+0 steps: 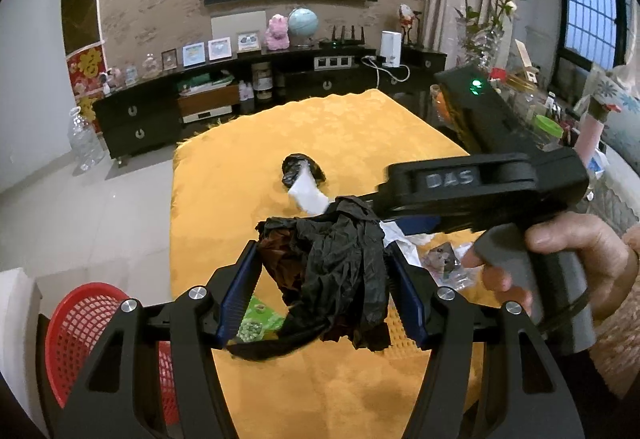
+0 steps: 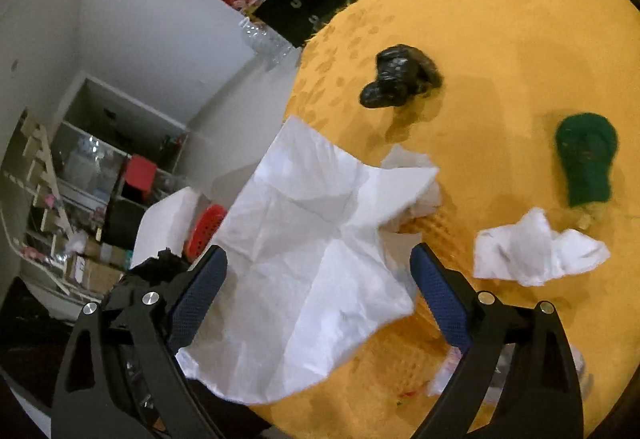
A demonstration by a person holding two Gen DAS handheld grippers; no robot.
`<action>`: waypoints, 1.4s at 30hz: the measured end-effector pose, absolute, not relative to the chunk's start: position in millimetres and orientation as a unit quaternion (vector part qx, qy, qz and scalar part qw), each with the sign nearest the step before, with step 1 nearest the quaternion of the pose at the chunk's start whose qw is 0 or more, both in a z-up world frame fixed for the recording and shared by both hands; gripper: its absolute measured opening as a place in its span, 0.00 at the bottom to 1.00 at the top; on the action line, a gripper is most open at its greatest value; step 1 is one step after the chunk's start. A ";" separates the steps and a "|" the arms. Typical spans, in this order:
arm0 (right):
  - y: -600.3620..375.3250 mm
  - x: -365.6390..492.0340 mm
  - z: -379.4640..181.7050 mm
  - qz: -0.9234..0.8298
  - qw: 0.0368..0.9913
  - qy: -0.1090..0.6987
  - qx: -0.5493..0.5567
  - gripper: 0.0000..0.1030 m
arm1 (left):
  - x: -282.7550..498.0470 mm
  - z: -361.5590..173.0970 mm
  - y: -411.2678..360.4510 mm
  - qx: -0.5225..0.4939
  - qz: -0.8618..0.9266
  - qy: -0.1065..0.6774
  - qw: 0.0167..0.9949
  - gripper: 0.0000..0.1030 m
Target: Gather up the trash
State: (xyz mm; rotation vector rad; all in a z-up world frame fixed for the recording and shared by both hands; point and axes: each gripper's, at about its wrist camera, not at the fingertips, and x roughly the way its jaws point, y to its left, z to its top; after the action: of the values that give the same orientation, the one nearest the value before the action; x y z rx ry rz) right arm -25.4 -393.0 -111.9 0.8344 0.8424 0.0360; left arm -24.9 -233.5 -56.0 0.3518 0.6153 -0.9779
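Note:
My left gripper (image 1: 323,245) is shut on a crumpled black plastic bag (image 1: 340,271), which hangs between its blue pads above the yellow-covered table (image 1: 320,127). My right gripper (image 2: 319,250) stands open over the table's left edge. A large white tissue sheet (image 2: 304,259) lies spread between its jaws, and the pads do not press on it. On the cloth lie a knotted black bag (image 2: 400,79), a crumpled white tissue (image 2: 536,251) and a green fuzzy item (image 2: 586,159). The left wrist view shows a hand (image 1: 560,259) gripping the right gripper's handle.
A red mesh basket (image 1: 88,339) stands on the floor by the table's near left corner. Small wrappers (image 1: 444,259) and a green packet (image 1: 252,323) lie on the cloth. A dark TV cabinet (image 1: 140,119) runs along the far wall, with cluttered shelves at left.

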 end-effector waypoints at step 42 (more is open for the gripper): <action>-291.6 -45.2 -60.0 0.151 0.925 0.347 0.041 0.88 | 19.0 -28.4 -184.3 0.051 -0.426 0.311 0.848 0.58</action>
State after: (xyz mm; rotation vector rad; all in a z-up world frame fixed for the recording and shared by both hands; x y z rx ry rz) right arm -45.2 -291.6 -60.0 0.0849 0.7129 0.3096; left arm 19.0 -184.3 -28.4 0.1075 0.6563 -0.8986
